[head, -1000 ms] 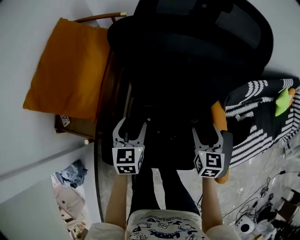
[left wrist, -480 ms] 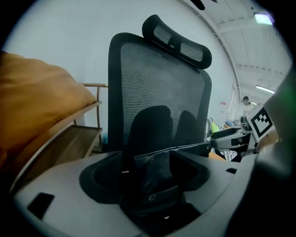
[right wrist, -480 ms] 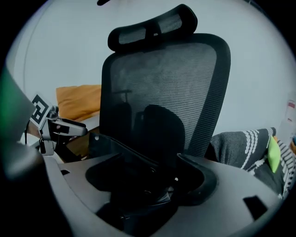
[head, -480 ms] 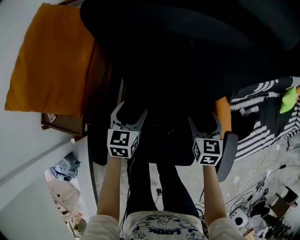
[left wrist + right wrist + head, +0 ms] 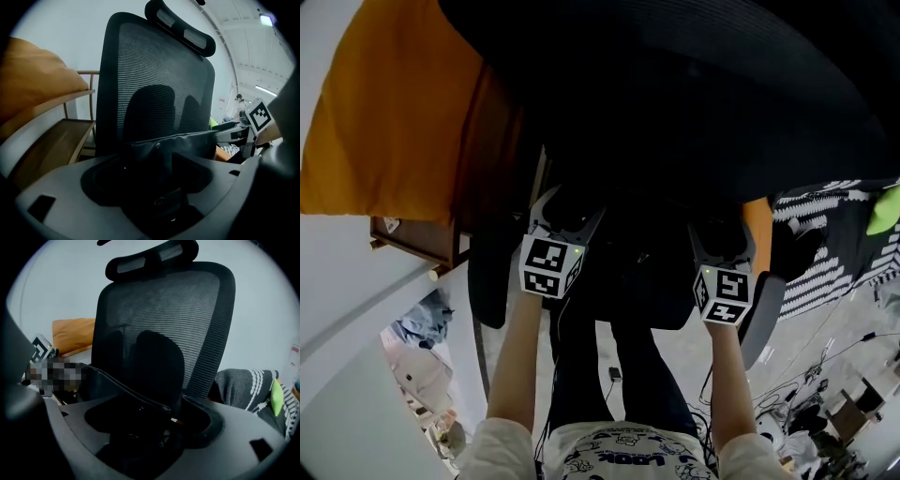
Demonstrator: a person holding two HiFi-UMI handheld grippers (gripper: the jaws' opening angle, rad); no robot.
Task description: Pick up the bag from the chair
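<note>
A black bag (image 5: 173, 140) lies on the seat of a black mesh office chair (image 5: 154, 70), and its top edge runs taut between my two grippers. The bag's left end drops into the jaws of my left gripper (image 5: 159, 187), which grips the fabric. My right gripper (image 5: 140, 432) holds the bag's (image 5: 122, 385) other end, in front of the chair back (image 5: 164, 310). In the head view the left gripper (image 5: 567, 208) and right gripper (image 5: 722, 239) sit side by side at the seat's front. The bag there is lost in the dark.
An orange cushion (image 5: 384, 112) lies on a wooden chair (image 5: 459, 234) close on the left. A black-and-white striped cloth (image 5: 834, 244) with a green item (image 5: 886, 208) is on the right. Cables and clutter (image 5: 825, 394) cover the floor. The person's legs are below the grippers.
The head view has closed in on the chair, which now fills the top of the picture. Both grippers stay side by side at the seat's front, their jaws unchanged.
</note>
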